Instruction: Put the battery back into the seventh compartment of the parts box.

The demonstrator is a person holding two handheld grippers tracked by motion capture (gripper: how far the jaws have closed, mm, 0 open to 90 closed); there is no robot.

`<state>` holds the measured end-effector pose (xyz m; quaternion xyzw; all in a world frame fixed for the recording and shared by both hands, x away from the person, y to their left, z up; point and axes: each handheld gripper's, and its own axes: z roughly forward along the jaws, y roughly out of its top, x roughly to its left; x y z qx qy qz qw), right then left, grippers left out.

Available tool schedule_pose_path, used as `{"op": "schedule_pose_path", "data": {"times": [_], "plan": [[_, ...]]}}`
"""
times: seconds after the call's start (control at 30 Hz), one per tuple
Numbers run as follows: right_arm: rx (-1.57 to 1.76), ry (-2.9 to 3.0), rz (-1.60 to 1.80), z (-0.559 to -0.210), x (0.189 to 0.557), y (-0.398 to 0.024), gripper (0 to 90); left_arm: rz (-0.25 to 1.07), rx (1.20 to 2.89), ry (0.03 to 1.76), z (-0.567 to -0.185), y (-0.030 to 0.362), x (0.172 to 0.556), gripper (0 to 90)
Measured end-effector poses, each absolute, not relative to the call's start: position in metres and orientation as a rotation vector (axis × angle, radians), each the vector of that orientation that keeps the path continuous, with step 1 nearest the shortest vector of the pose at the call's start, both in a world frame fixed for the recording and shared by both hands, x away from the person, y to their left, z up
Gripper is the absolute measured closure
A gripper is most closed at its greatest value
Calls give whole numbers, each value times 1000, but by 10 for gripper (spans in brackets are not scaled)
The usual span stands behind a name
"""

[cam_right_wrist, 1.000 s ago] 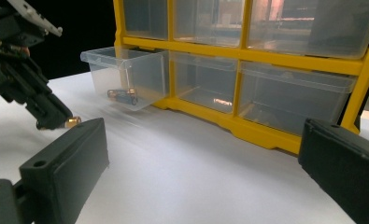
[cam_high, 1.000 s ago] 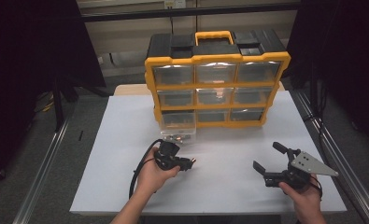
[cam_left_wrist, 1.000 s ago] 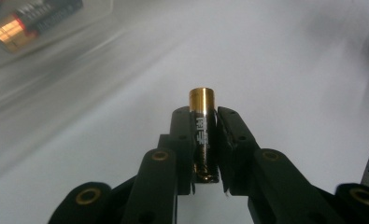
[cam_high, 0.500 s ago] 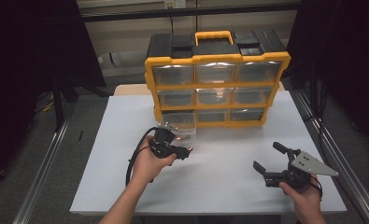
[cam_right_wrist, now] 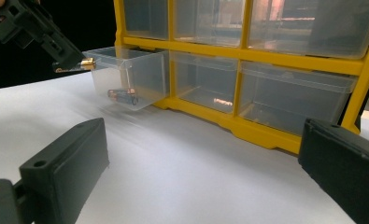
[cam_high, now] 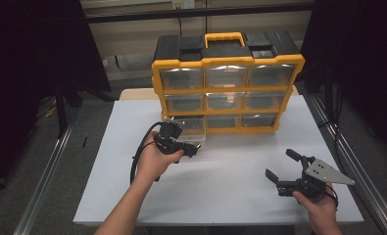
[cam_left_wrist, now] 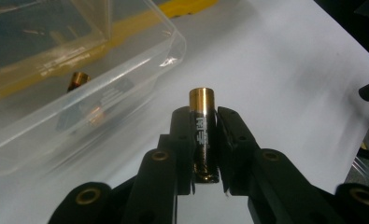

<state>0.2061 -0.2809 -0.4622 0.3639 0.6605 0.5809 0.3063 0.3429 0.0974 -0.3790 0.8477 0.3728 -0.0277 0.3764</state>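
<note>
My left gripper is shut on a black and gold battery, whose gold cap sticks out past the jaw tips. It hangs above the white table, just in front of a clear pulled-out drawer at the bottom left of the yellow organizer. The right gripper view shows that battery level with the drawer's rim. Inside the drawer lie other batteries. My right gripper stands open low over the table at the front right, nothing between its jaws.
The yellow and black organizer with clear drawers and a carry handle stands at the table's far edge. The white table has bare room between the two hands. Metal rails run along both sides of the table.
My left hand has lifted and moved away from me toward the pulled-out drawer, still holding the battery. My right hand has stayed where it was.
</note>
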Motion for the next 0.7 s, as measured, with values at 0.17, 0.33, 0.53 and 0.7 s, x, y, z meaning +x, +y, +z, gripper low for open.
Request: {"op": "schedule_pose_path", "data": {"times": [0.17, 0.33, 0.53, 0.7], "plan": [[964, 1747, 1538, -462, 206, -281, 15, -72, 2161, 960, -372, 96, 347, 775], [960, 1746, 1538, -462, 206, -281, 15, -57, 2162, 967, -367, 97, 352, 775], [960, 1750, 1539, -462, 206, -281, 15, -48, 2156, 981, -364, 94, 358, 775], [961, 1749, 1542, -462, 206, -281, 15, -36, 2158, 987, -361, 93, 362, 775]]}}
